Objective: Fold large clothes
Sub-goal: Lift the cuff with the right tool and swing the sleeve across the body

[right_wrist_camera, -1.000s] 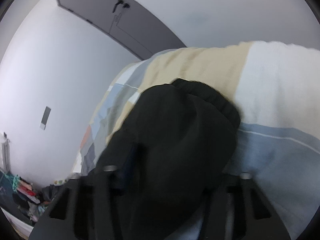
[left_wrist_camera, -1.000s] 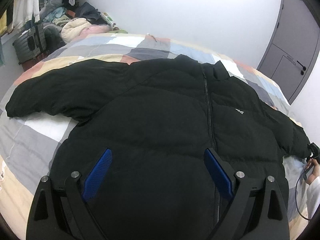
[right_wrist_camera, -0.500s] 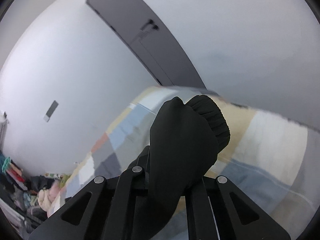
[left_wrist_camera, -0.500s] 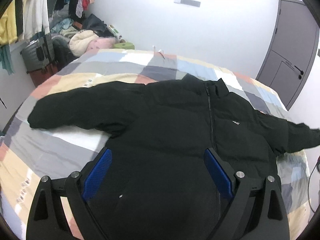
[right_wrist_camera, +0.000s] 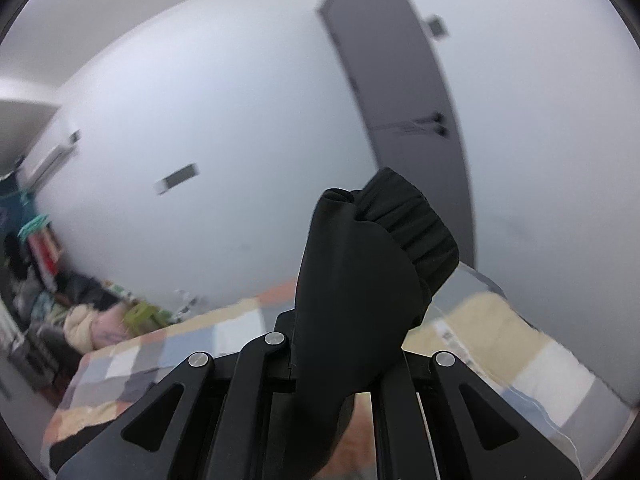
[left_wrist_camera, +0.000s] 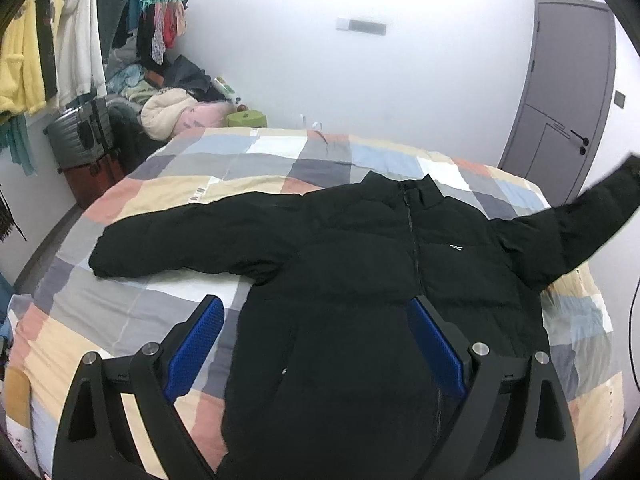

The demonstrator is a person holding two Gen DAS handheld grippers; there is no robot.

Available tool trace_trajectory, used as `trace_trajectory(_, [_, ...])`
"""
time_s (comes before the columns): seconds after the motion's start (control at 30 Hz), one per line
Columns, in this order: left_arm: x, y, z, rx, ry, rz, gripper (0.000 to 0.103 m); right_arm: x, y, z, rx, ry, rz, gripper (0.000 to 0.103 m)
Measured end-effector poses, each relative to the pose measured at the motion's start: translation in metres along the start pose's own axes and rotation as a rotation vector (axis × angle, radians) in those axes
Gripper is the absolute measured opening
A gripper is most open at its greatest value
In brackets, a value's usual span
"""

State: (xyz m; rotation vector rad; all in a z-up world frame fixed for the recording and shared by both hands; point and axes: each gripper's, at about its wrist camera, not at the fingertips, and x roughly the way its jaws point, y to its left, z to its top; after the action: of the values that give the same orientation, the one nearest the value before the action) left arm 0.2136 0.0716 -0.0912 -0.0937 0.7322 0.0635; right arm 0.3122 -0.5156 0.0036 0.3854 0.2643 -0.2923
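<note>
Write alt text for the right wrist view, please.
The right gripper is clamped on the black jacket sleeve, its ribbed cuff raised above the patchwork bed. Behind are a white wall and a grey door, blurred.

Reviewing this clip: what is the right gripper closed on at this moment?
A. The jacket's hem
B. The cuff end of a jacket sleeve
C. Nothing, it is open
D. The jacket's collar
B: in the right wrist view the right gripper is shut on the sleeve near its ribbed cuff, lifted above the bed.
</note>
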Motion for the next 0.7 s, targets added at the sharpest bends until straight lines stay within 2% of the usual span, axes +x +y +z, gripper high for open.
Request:
trace_trajectory(0.17, [-0.016,0.017,-0.004,0.000,0.002,0.037,0.093,-0.019,0.088,0.007,-0.108,-0.029,0.085,0.005])
trace_trajectory(0.37, [-0.020,0.042,-0.010,-0.004,0.010,0.077,0.093,-0.016,0.177,-0.015,-0.252,-0.019,0.181,0.006])
trace_trajectory(0.63, [-0.013,0.072,-0.015,-0.032,0.016,0.085,0.093,0.022,0.293,-0.088,-0.336,0.105,0.334,0.007])
trace_trajectory(0.7, [-0.009,0.079,-0.014,-0.036,0.018,0.094,0.093,0.020,0.319,-0.108,-0.363,0.128,0.374,0.007])
